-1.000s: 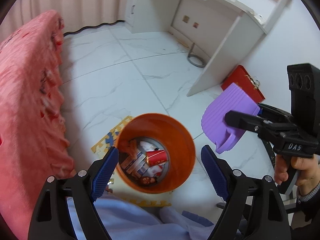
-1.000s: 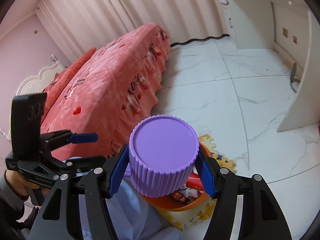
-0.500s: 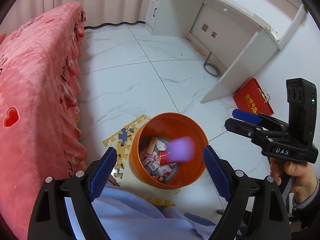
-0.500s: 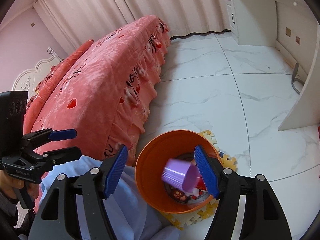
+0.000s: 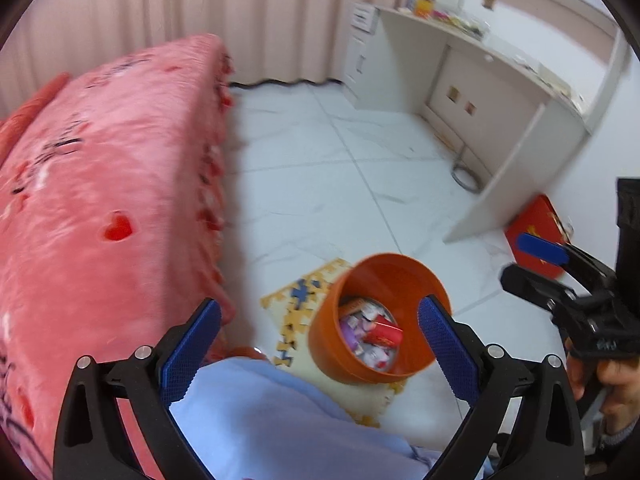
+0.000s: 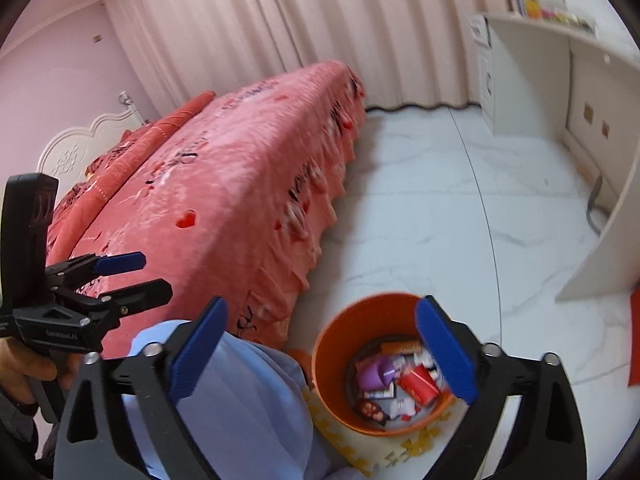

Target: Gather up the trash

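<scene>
An orange bin (image 5: 394, 266) (image 6: 332, 346) stands on the floor beside the bed, holding several wrappers and small boxes. A purple ribbed cup (image 6: 374, 372) lies on its side inside it, next to a red box (image 6: 418, 388) (image 5: 384, 334). My right gripper (image 6: 322, 308) hangs above the bin, its jaws opening wide with nothing between them. My left gripper (image 5: 320, 312) is also above the bin, jaws opening and empty. Each gripper shows in the other's view: the left gripper (image 6: 148, 274) at the left edge, the right gripper (image 5: 514, 258) at the right edge.
A pink bed (image 5: 100, 200) fills the left side. A white desk (image 5: 520, 120) stands at the right with a red box (image 5: 536, 220) on the floor by its leg. A foam puzzle mat (image 5: 296, 300) lies under the bin. A light blue knee (image 5: 260, 420) sits below the grippers.
The purple cup left the right gripper and dropped into the orange bin. Both grippers opened wider and rose back from the bin.
</scene>
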### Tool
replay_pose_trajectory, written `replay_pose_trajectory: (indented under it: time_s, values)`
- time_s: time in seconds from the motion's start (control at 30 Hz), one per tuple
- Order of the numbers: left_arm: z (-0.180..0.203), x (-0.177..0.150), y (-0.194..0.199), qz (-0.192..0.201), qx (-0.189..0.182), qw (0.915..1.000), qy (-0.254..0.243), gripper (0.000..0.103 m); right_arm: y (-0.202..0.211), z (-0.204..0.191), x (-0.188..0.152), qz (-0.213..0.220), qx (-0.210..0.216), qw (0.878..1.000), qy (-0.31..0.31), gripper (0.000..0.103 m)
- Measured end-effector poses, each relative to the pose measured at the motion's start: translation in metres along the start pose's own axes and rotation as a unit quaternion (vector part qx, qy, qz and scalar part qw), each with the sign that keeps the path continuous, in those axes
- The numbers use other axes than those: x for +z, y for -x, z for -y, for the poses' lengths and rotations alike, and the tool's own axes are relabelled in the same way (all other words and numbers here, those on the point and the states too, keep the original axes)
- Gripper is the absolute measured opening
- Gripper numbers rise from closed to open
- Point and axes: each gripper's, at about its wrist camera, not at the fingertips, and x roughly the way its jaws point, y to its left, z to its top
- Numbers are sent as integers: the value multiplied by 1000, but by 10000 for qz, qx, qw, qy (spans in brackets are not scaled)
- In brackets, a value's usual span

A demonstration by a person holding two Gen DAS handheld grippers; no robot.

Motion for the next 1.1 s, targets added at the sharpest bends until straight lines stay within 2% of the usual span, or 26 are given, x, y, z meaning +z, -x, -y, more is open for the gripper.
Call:
replay_pose_trajectory:
  time_s: [0.1,0.37,0.6,0.83,0.97,1.1]
  values:
    - [-13,-5,18,129,269,9994,197,97,7,-25,5,143,65,9996,225,98]
    - [-41,-28,71,559,687,9945,564,97,13,-85,13,226,456,9971,559,98]
    - [-68,-55,117,942,1193,9840,933,97,13,-155,11,247,1005,9901,947,98]
    - [-101,-94,161,1175,1666,9665,1560,97,17,-237,1,464,1324,9793,1462,98]
    - [-116,-118,178,1162,1988,9539,1923,97,21,-280,-9,503,1642,9696,1742,98]
    - [-127,-140,194,1168,2252,9416,2213,97,28,-312,-20,605,1757,9616,2020,98]
